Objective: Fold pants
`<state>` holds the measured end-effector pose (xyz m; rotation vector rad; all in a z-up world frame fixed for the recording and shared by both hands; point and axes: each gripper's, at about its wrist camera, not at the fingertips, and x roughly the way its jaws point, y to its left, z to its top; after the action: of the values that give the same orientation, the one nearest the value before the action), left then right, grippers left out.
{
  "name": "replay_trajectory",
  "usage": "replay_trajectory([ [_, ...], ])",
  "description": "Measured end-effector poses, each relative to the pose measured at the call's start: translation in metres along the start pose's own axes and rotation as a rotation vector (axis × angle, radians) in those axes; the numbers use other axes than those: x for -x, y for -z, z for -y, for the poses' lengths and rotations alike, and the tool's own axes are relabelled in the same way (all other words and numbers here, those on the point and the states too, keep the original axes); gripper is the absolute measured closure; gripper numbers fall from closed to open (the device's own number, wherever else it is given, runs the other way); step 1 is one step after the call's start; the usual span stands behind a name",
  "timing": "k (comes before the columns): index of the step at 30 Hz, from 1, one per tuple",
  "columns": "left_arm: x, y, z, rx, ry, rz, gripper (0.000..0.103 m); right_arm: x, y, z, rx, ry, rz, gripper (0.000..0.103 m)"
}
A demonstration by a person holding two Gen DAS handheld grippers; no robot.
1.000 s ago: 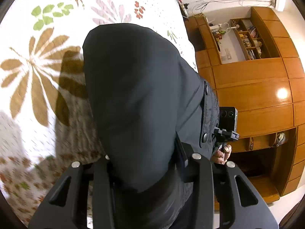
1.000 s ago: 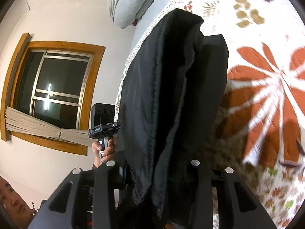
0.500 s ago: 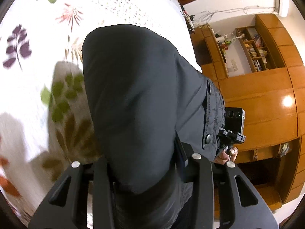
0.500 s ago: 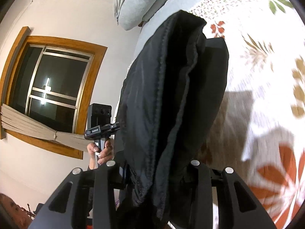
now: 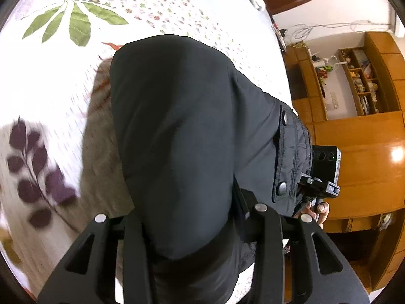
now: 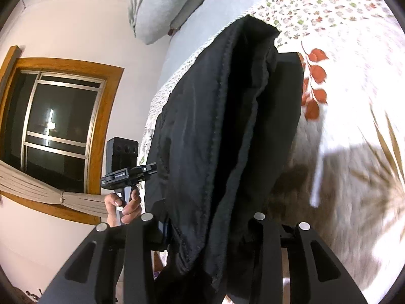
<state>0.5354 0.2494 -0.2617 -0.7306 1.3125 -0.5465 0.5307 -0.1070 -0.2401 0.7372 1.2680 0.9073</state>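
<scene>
Clearly the left tongs (image 5: 187, 228) are clamped on a thick bunch of the black pants (image 5: 182, 131), which billow ahead of them above the bed (image 5: 50, 81). To their right, the right tongs (image 6: 202, 228) likewise pinch a layered edge; the cloth looks soft, padded, fairly bulky and floppy, so bunched edges and corners seem the best holds.

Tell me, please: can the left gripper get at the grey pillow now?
Probably not. The left gripper is shut on the black pants, so it is not free, and the grey pillow lies far off at the head of the bed.
</scene>
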Motion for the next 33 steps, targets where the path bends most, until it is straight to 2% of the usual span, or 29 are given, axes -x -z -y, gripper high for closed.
replay_trajectory([
  [4, 0.001, -0.017, -0.02, 0.008, -0.002, -0.01, 0.064, -0.016, -0.016, 0.013, -0.012, -0.014, -0.009, 0.065],
  [10, 0.001, -0.015, -0.032, -0.004, 0.003, -0.025, 0.058, -0.022, -0.024, 0.046, -0.057, -0.005, -0.028, 0.063],
  [12, -0.002, -0.013, -0.036, 0.005, 0.002, -0.012, 0.053, -0.024, -0.028, 0.053, -0.071, -0.003, -0.025, 0.059],
  [14, -0.004, -0.011, -0.041, 0.027, -0.002, 0.008, 0.046, -0.026, -0.028, 0.06, -0.086, 0.025, -0.02, 0.05],
  [16, 0.003, -0.006, -0.041, 0.027, 0.0, 0.033, 0.046, -0.029, -0.03, 0.057, -0.094, 0.033, -0.013, 0.044],
  [18, 0.024, -0.001, -0.038, 0.018, -0.015, 0.093, 0.045, -0.021, -0.03, 0.054, -0.1, 0.043, 0.01, 0.037],
  [20, 0.045, 0.006, -0.028, -0.01, -0.073, 0.145, 0.04, -0.004, -0.029, 0.05, -0.109, 0.053, 0.05, 0.028],
  [22, 0.062, 0.019, -0.018, -0.046, -0.129, 0.191, 0.03, 0.012, -0.023, 0.045, -0.104, 0.07, 0.085, 0.028],
  [23, 0.07, 0.03, -0.01, -0.082, -0.19, 0.22, 0.029, 0.019, -0.018, 0.042, -0.083, 0.1, 0.099, 0.027],
  [26, 0.08, 0.052, 0.003, -0.129, -0.257, 0.254, 0.029, 0.033, 0.004, 0.029, -0.028, 0.142, 0.115, 0.026],
  [29, 0.069, 0.07, 0.008, -0.172, -0.331, 0.232, 0.029, 0.027, 0.011, 0.015, 0.001, 0.191, 0.11, 0.025],
  [31, 0.053, 0.076, 0.006, -0.168, -0.386, 0.215, 0.028, 0.019, 0.013, 0.016, 0.008, 0.319, 0.101, 0.024],
  [33, 0.044, 0.074, -0.002, -0.124, -0.384, 0.211, 0.026, 0.01, 0.017, 0.015, 0.005, 0.369, 0.088, 0.024],
])
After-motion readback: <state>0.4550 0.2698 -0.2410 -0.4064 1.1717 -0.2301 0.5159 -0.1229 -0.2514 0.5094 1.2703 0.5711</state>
